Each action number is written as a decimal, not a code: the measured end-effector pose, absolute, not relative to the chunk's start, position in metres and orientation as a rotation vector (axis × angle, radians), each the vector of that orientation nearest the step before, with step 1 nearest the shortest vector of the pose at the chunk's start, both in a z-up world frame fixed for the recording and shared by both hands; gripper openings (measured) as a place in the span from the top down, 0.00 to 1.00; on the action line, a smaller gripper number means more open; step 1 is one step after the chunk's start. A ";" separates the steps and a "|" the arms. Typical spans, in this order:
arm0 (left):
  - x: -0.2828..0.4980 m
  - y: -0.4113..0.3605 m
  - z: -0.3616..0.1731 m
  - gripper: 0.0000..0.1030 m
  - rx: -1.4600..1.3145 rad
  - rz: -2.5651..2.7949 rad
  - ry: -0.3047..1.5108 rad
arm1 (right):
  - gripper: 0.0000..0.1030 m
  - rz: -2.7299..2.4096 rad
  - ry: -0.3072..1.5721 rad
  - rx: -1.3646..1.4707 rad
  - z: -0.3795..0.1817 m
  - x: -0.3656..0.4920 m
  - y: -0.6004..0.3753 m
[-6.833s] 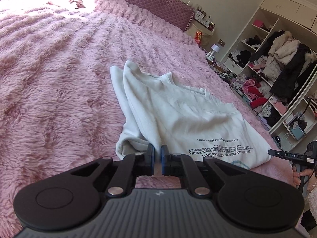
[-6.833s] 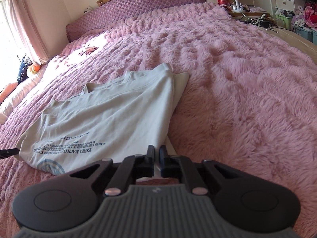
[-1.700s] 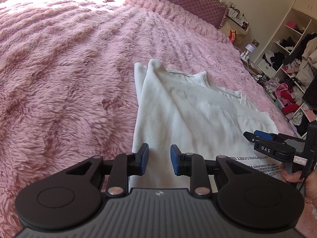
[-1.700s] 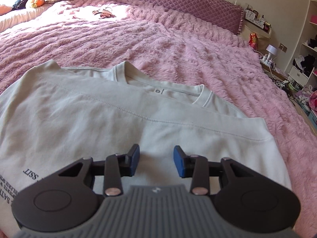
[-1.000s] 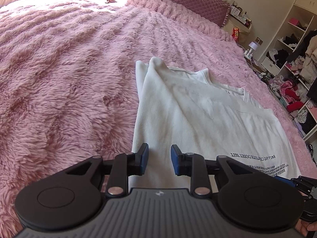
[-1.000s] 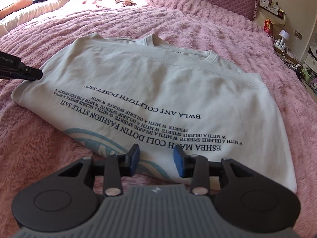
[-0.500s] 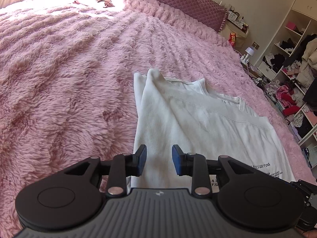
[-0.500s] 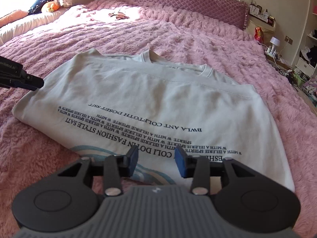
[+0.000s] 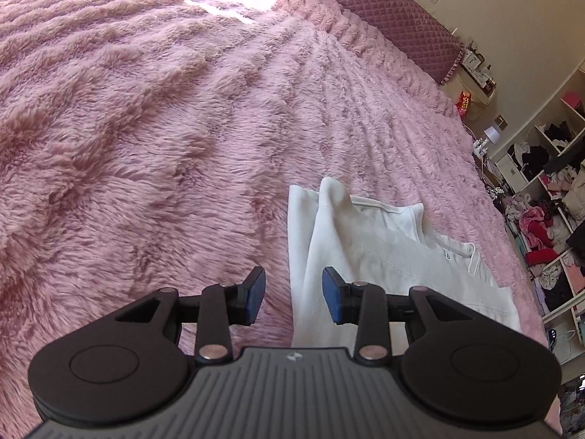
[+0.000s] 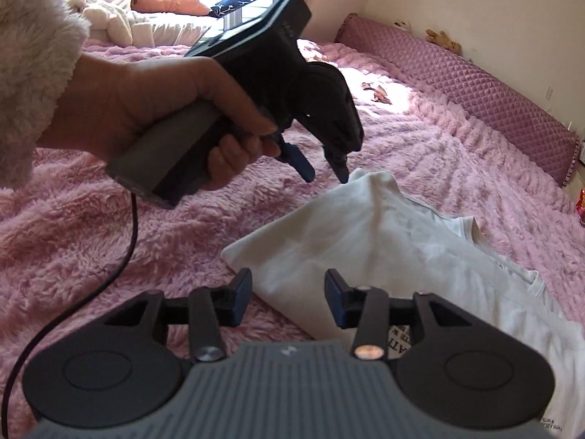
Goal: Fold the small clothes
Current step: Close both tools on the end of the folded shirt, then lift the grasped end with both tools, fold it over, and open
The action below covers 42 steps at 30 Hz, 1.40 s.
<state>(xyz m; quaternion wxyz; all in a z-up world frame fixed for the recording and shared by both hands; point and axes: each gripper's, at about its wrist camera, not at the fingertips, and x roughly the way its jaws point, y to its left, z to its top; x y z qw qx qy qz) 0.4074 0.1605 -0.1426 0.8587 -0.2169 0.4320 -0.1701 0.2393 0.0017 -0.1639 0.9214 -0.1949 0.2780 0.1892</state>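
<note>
On the fluffy pink bed (image 9: 146, 128), both tools have swung to the folded white cotton T-shirt's (image 9: 365, 256) ten-o'clock side; left tool (image 9: 293, 289) opening, right tool (image 10: 288, 294) parted, both empty — next fold's coming.

The right gripper (image 10: 289, 298) hung with jaws apart and nothing between them, above the near corner of the white T-shirt (image 10: 369, 241) on the pink fluffy blanket (image 10: 457, 153). Farther left, a hand (image 10: 153, 109) held the left gripper (image 10: 327, 172), its jaws opening just above the shirt's raised far corner.
</note>
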 end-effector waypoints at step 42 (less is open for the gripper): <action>0.458 0.138 -0.147 0.91 -0.800 -0.540 0.918 | 0.99 0.339 0.499 -0.332 -0.160 0.270 0.010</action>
